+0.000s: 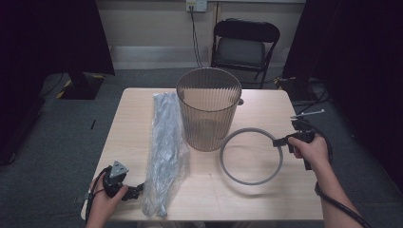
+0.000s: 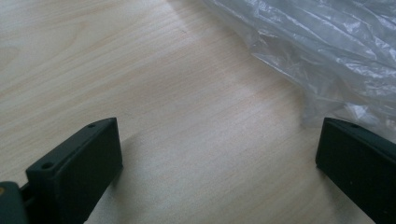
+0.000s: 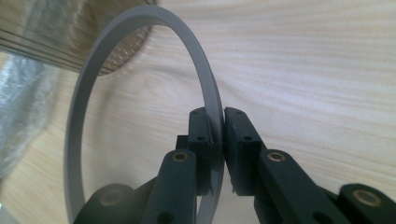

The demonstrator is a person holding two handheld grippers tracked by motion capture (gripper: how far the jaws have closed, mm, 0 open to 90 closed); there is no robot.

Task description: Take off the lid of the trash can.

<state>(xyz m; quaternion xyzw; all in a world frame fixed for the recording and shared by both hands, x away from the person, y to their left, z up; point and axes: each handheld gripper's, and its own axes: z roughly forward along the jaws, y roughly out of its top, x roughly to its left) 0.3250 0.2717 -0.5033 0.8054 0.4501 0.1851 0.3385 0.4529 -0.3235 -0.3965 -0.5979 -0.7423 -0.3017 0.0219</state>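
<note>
A ribbed, translucent brown bin stands upright in the middle of the table. To its right a grey ring lies low over the tabletop, and my right gripper is shut on its right edge. In the right gripper view the ring runs between the closed jaws of my right gripper. A long, folded clear plastic bag lies left of the bin. My left gripper rests at the table's front left, open beside the bag's near end; in its own view the bag lies just past the right jaw.
The light wooden table has free room at its left and front right. A black folding chair stands behind it, with cables and a wall socket farther back. Dark curtains hang on both sides.
</note>
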